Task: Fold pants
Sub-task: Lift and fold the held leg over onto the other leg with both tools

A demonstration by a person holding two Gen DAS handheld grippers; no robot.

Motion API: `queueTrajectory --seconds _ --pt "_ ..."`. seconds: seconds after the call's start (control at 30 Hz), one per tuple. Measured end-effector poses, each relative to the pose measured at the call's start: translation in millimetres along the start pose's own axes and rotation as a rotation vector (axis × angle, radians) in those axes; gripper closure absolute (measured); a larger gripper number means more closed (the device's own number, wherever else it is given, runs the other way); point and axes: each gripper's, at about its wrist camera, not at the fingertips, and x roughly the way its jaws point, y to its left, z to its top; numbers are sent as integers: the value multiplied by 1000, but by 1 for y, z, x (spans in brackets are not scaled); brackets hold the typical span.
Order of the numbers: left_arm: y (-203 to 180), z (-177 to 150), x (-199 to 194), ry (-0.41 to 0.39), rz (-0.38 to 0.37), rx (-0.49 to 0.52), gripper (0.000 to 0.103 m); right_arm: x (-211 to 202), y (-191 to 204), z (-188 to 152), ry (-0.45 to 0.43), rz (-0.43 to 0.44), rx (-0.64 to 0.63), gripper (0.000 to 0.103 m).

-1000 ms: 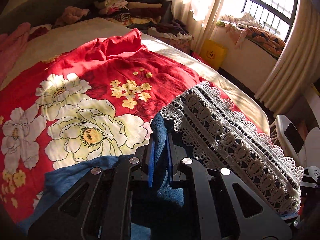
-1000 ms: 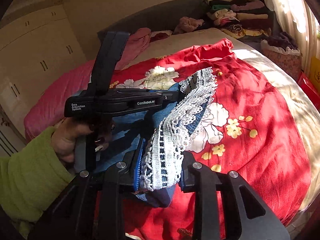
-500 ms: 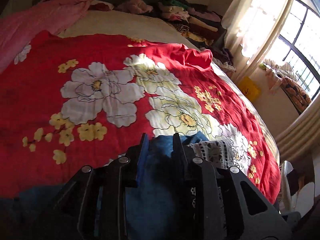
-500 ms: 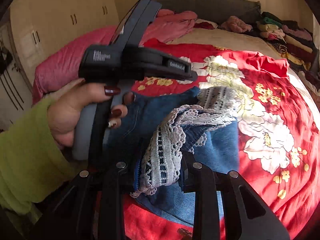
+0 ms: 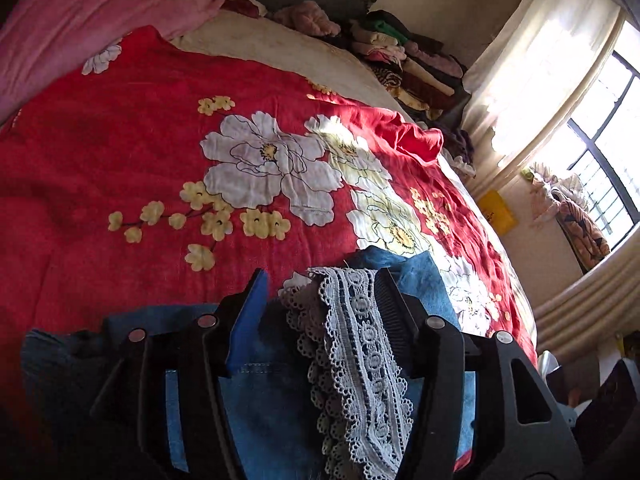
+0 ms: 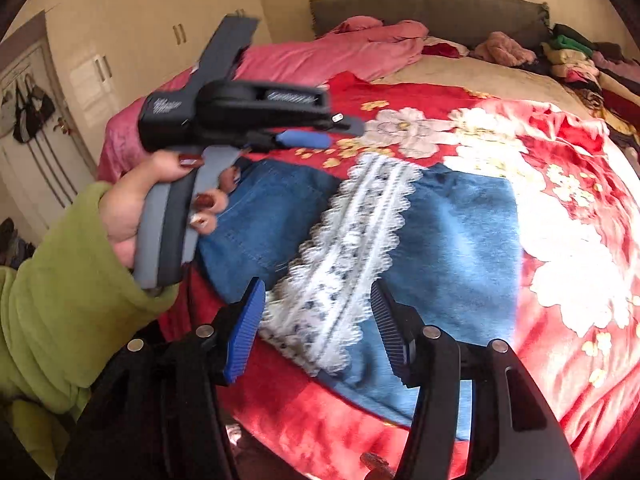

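Observation:
Blue denim pants (image 6: 460,232) with a white lace hem band (image 6: 352,232) lie folded on the red floral bedspread (image 6: 560,160). My right gripper (image 6: 316,312) hovers over their near edge. Its jaws are opening, the lace shows between them and no pad presses on it. My left gripper (image 6: 332,132), held by a hand in a green sleeve (image 6: 60,300), hangs above the pants' left part. In the left wrist view its jaws (image 5: 320,292) are opening too. The denim (image 5: 272,400) and lace (image 5: 352,352) lie below and between the fingers, ungripped.
A pink blanket (image 6: 340,52) lies at the head of the bed under a grey headboard (image 6: 432,8). Stacked folded clothes (image 5: 404,60) fill the far right corner. A curtained window (image 5: 592,128) is on the right; a wardrobe (image 6: 132,40) is on the left.
Both grippers have gone from shut on the pants to open. The folded pants have dropped flat onto the bedspread. The left gripper has swung left and rolled.

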Motion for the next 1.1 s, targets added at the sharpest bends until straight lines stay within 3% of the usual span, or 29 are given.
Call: queueTrajectory --seconds 0.13,0.23,0.27,0.3,0.33,0.4,0.47,0.5,0.53,0.57,0.67,0.73,0.9,0.97,1.1 --pt "1 -4 21 72 -3 -25 43 -1 -66 17 -20 -55 199 47" --pt "1 -6 36 115 28 -31 42 13 -107 28 14 -88 290 45" --pt "1 -7 41 125 59 -36 46 19 -115 32 19 -87 309 44" --pt "0 -8 45 131 74 -39 68 27 -124 35 34 -75 323 42" --pt "-1 -8 48 137 69 -41 78 33 -131 38 48 -82 335 42" --pt "-9 -8 50 134 88 -18 89 49 -139 43 75 -84 347 41" --pt "-18 -5 47 118 77 1 93 69 -146 48 101 -89 355 42" --pt "-22 -1 44 107 70 9 94 78 -147 49 130 -77 346 47" --pt "-27 3 41 99 62 26 94 85 -145 49 159 -63 330 85" --pt "-32 7 38 88 58 49 94 86 -144 50 153 -56 324 97" --pt "-36 9 39 81 101 105 93 76 -139 47 88 -96 309 97" --pt "-27 1 53 103 179 122 89 79 -138 42 99 -140 296 95" --pt "-12 -11 51 96 220 95 64 76 -133 42 97 -213 239 78" --pt "-12 -11 41 85 228 101 63 64 -130 43 67 -232 228 60" --pt "-14 -12 15 53 239 93 62 39 -123 38 18 -225 230 50"
